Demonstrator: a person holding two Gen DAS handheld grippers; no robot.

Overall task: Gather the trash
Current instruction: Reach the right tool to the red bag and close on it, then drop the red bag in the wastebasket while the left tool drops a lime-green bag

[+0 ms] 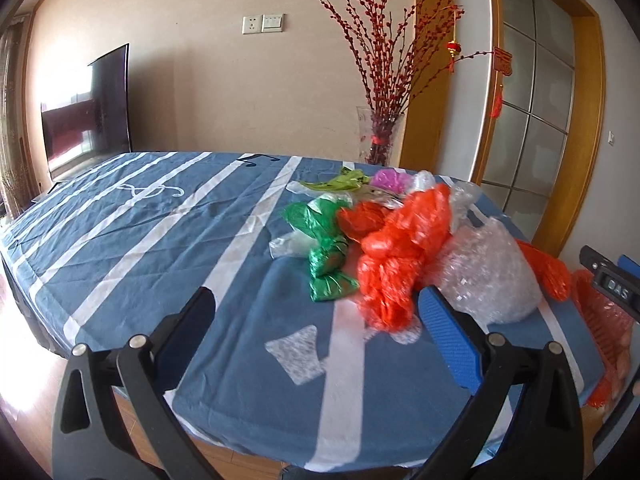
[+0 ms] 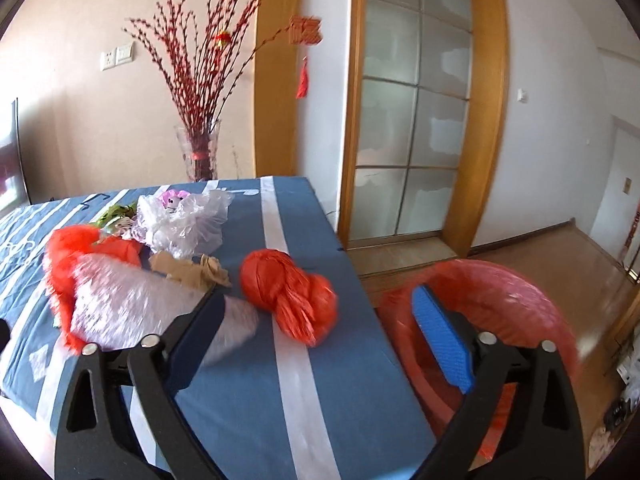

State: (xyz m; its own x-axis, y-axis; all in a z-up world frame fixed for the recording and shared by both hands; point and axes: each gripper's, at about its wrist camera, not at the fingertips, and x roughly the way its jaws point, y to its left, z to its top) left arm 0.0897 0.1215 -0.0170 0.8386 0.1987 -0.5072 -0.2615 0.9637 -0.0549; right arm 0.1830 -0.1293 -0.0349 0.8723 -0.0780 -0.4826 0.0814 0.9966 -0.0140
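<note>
Two grippers, both spread wide and empty. Your right gripper [image 2: 320, 312]: knotted red bag [image 2: 290, 294] lies on the table [image 2: 360, 380] between its fingers, toward 12 o'clock, long axis running 10 to 4. Bin with red liner [image 2: 520, 280] sits off the table edge at 2 o'clock, behind the right finger. Your left gripper [image 1: 316, 312]: pile at 1 o'clock, comprising orange bag [image 1: 400, 248], green bag [image 1: 324, 248] and bubble wrap [image 1: 488, 272]. Judgement: your right gripper is nearer the knotted bag, and the bin lies on its side.
</note>
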